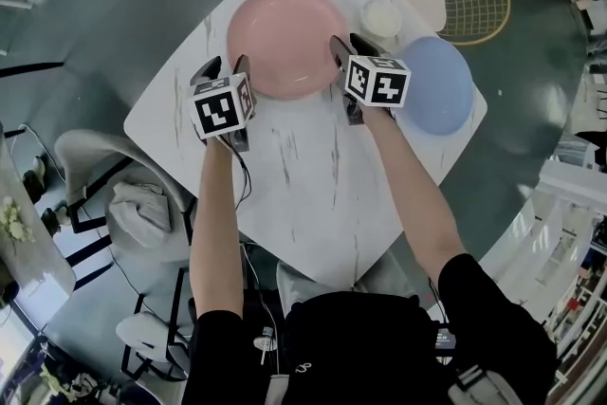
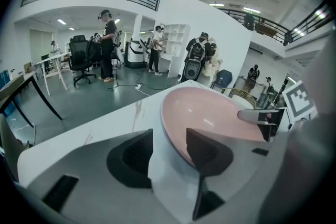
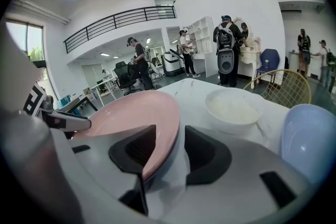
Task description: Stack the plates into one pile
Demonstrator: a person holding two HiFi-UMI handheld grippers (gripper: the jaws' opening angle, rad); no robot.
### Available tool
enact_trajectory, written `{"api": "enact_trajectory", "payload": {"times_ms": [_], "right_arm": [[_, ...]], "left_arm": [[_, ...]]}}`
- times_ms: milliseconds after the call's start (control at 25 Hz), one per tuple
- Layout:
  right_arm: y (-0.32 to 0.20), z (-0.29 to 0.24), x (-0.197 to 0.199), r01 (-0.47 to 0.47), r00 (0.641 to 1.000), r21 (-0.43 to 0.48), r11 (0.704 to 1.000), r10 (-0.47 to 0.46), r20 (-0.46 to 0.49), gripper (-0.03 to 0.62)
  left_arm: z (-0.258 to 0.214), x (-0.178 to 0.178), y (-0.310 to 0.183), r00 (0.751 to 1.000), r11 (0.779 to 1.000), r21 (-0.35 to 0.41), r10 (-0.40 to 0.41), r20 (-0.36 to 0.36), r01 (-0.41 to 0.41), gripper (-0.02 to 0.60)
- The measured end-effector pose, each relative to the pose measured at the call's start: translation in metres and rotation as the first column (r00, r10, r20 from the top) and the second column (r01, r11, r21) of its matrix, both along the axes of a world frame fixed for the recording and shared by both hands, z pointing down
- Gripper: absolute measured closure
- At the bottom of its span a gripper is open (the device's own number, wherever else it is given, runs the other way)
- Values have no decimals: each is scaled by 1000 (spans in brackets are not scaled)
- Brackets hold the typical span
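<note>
The pink plate [image 1: 287, 41] sits on the white marbled tabletop [image 1: 313, 175], toward its far side from the person. The left hand-held gripper [image 1: 225, 69] is at the plate's left edge and the right hand-held gripper [image 1: 349, 48] is at its right edge, facing each other across it.

In the left gripper view, the left hand-held gripper [image 2: 168, 147] has its jaws wide apart. The pink plate's [image 2: 210, 110] rim stands in the gap, with one jaw over the plate's hollow and the other outside it. Neither jaw presses on the rim.

The right hand-held gripper [image 3: 170, 147] straddles the pink plate's [image 3: 126, 113] opposite rim in the same way, jaws spread and not clamped.

A small white bowl [image 1: 381, 17] stands just to the right of the pink plate. A blue plate [image 1: 438, 82] lies further right, near the tabletop's corner.
</note>
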State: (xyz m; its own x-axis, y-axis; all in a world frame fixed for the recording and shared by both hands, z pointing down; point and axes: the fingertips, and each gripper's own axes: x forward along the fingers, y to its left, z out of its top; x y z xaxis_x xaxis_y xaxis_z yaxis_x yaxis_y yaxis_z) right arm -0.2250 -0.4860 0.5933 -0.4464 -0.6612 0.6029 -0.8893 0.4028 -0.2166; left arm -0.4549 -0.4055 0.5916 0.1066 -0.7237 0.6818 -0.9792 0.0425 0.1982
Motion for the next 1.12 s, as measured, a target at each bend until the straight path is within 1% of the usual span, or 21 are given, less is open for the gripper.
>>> {"api": "enact_trajectory", "payload": {"times_ms": [80, 200, 280, 360, 480, 640, 760, 840, 920, 1000, 1120], "right_arm": [[2, 5, -3, 3, 1000, -20, 1000, -3, 7, 414], [4, 11, -5, 11, 1000, -39, 999, -10, 28, 414], [4, 10, -6, 22, 999, -37, 999, -21, 42, 419], [4, 10, -7, 34, 998, -38, 999, -32, 51, 442], [5, 12, -6, 24, 998, -54, 998, -21, 67, 453], [4, 8, -7, 28, 993, -72, 997, -20, 114, 471], [11, 3, -12, 42, 987, -75, 996, -29, 159, 470], [20, 3, -11, 64, 987, -71, 995, -53, 151, 470], [25, -1, -8, 84, 987, -59, 995, -74, 142, 468], [30, -8, -8, 90, 984, -51, 995, -80, 161, 468], [38, -17, -2, 98, 979, -51, 994, -87, 184, 468]], "left_arm": [[1, 2, 1, 1000, 1000, -10, 10, 13, -10, 371], [2, 5, 2, 1000, 1000, -20, 14, 27, -14, 394], [2, 8, 0, 998, 1000, -23, 17, 53, -16, 415], [3, 9, 0, 996, 1000, -22, 6, 85, -4, 427], [3, 9, 2, 995, 999, -14, -36, 92, 37, 440], [-3, 8, 12, 989, 991, 26, -131, 75, 129, 448], [-10, 5, 23, 979, 983, 37, -180, 96, 178, 450], [-15, 6, 32, 969, 976, 44, -216, 117, 212, 460], [-26, 9, 39, 958, 967, 69, -252, 135, 244, 469], [-40, 10, 44, 950, 960, 97, -275, 145, 263, 476], [-57, 18, 52, 948, 956, 117, -285, 143, 269, 477]]}}
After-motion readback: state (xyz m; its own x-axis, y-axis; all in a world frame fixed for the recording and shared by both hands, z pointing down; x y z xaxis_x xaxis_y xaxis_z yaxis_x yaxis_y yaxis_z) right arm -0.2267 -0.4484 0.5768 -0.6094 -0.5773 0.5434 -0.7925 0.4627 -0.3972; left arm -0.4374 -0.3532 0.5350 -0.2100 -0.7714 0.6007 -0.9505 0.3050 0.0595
